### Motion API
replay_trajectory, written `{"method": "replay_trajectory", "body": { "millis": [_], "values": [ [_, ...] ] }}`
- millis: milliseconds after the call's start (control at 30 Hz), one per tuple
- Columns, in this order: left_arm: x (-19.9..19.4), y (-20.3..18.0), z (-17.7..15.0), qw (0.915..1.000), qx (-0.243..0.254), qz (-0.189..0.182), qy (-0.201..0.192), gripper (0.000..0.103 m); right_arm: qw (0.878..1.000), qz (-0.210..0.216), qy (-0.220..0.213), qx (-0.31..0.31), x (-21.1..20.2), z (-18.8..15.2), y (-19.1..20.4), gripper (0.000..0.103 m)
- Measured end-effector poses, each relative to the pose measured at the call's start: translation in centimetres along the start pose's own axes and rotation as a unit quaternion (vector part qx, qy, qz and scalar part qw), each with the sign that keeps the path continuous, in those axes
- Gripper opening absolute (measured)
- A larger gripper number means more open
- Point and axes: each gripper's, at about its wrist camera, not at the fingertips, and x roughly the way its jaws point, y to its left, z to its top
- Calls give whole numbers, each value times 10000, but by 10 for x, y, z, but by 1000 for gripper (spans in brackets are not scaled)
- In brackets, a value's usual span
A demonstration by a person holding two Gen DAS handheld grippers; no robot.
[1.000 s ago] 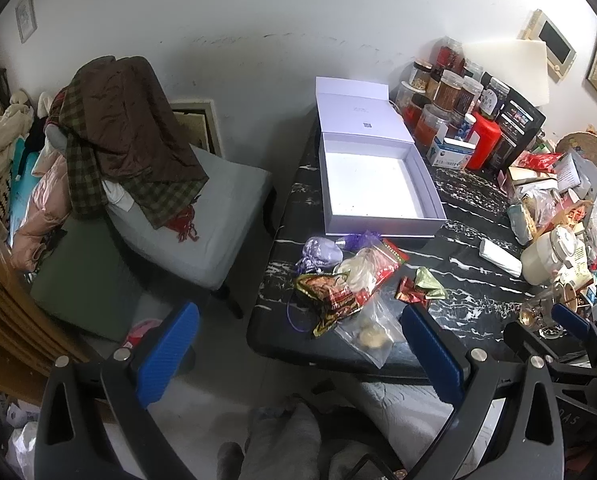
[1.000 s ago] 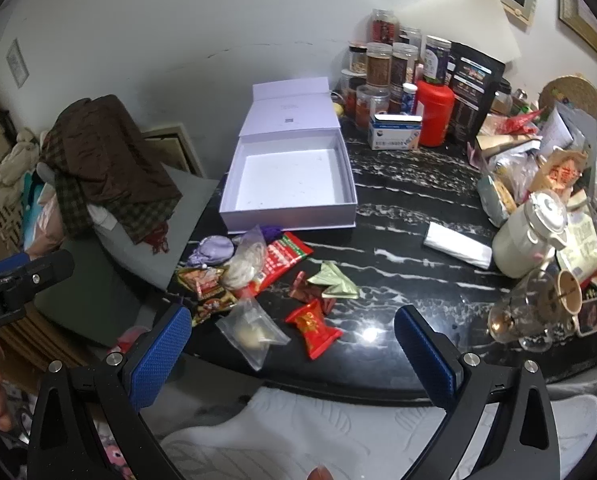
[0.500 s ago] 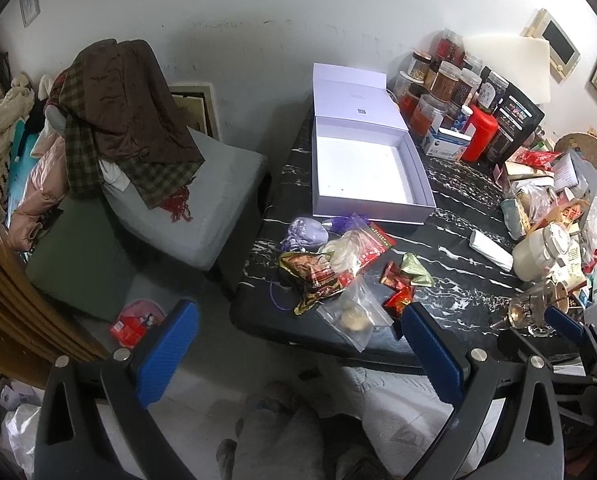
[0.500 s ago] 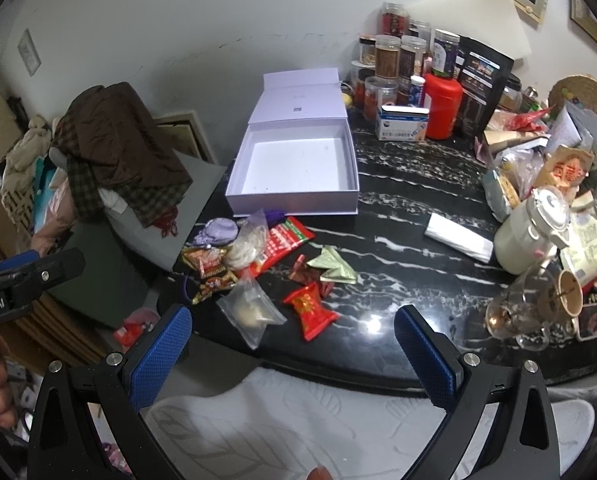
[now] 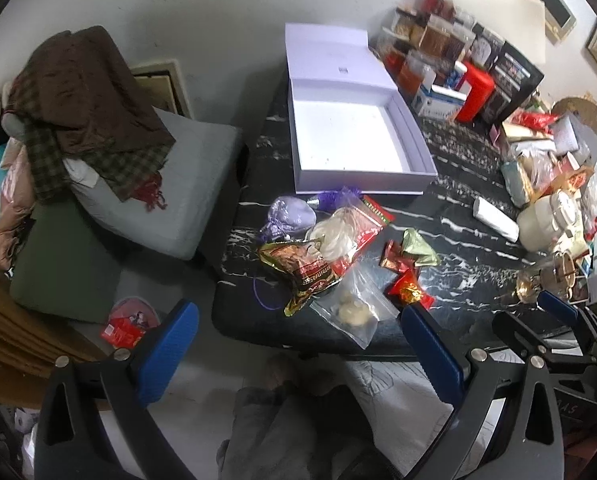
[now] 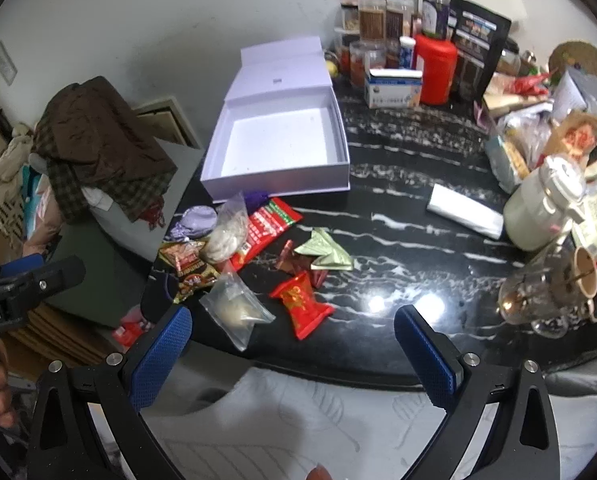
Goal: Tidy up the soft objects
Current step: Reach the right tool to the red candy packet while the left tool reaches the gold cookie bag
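I had both sets of fingers spread wide and empty, the left gripper [image 5: 298, 336] and right gripper [image 6: 292, 338] short of the desk [image 6: 398, 236]. I judged a low, centred pinch on the nearest clear bag [image 6: 234, 308] best, the open box [image 6: 278, 148] lying beyond the packets.

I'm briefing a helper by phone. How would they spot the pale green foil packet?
Find the open lavender box on the black marble table. Toward the near edge lies a snack pile; the green foil packet lies at its right, the only pale green, folded, pointed wrapper among red ones.
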Motion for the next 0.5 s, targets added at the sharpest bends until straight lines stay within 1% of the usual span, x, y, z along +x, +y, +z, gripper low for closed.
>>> {"method": "replay_trajectory", "body": {
  "millis": [167, 367, 500],
  "values": [
    [28, 10, 12, 9993, -220, -255, 178, 103, 9991, 201, 214, 311, 22, 8, -9, 103],
    [66, 13, 26, 9979, -276, -379, 449, 101, 9987, 64, 424, 285, 47, 19, -14, 103],
    [92, 12, 31, 9958, -296, -443, 743, 92, 9976, 24, 648, 241, 67, 21, -16, 103]
  ]
}}
